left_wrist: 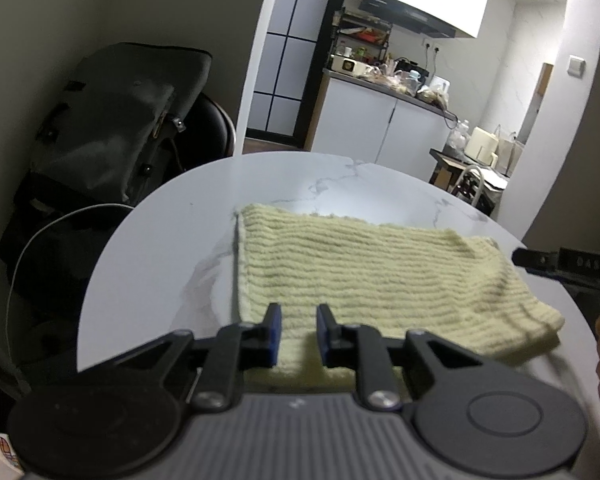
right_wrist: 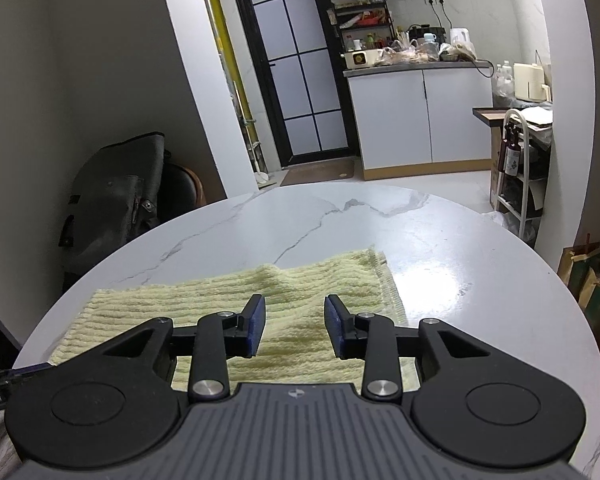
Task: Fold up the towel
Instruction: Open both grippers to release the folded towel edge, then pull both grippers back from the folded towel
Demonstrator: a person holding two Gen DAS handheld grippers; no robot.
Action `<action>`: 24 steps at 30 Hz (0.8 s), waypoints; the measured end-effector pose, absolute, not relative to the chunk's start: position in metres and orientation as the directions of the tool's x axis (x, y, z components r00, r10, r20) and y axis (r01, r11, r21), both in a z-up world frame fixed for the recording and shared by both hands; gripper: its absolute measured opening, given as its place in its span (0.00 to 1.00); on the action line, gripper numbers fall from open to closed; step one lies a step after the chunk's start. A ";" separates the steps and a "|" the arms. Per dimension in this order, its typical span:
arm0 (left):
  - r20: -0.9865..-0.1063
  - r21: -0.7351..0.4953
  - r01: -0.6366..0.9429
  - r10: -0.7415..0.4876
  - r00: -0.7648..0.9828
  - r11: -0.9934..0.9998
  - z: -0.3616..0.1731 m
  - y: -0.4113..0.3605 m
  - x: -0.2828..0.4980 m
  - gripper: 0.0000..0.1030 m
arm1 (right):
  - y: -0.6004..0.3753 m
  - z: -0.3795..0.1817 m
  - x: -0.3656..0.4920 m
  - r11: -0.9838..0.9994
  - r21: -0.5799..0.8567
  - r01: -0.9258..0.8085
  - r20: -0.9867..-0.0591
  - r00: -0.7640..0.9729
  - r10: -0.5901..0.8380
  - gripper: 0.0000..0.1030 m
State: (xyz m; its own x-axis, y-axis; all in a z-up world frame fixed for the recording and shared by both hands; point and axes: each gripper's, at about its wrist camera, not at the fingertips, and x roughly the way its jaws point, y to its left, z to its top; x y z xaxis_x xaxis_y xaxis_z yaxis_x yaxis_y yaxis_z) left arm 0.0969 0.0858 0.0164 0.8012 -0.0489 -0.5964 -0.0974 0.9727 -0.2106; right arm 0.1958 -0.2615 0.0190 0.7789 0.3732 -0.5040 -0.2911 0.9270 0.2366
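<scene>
A pale yellow ribbed towel (left_wrist: 360, 264) lies flat on the round white marble table (left_wrist: 160, 240), and its near right corner looks doubled over. My left gripper (left_wrist: 299, 312) hangs over the towel's near left part with a gap between its blue pads and nothing pinched. The right gripper's finger (left_wrist: 540, 260) pokes in from the right edge beside the towel. In the right wrist view the towel (right_wrist: 180, 304) spreads to the left on the table (right_wrist: 420, 240). My right gripper (right_wrist: 295, 304) stands open above the towel's right end, its pads clear of the cloth.
A dark backpack (left_wrist: 112, 128) rests on a chair behind the table's left side. Beyond the table are a kitchen counter (right_wrist: 420, 68) crowded with items, a white shelf cart (right_wrist: 520, 168) and paper bags (right_wrist: 588, 276) on the floor at the right.
</scene>
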 end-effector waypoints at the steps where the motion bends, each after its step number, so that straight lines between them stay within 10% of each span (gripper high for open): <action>1: -0.596 -0.210 -0.095 -0.051 0.802 0.973 0.016 0.085 0.096 0.22 | -0.262 0.020 0.194 0.926 0.238 -0.292 -0.501 0.780 0.374 0.35; 24: -0.586 -0.181 -0.047 -0.069 0.807 0.982 0.015 0.046 0.062 0.24 | -0.277 0.024 0.156 0.914 0.238 -0.329 -0.482 0.777 0.405 0.36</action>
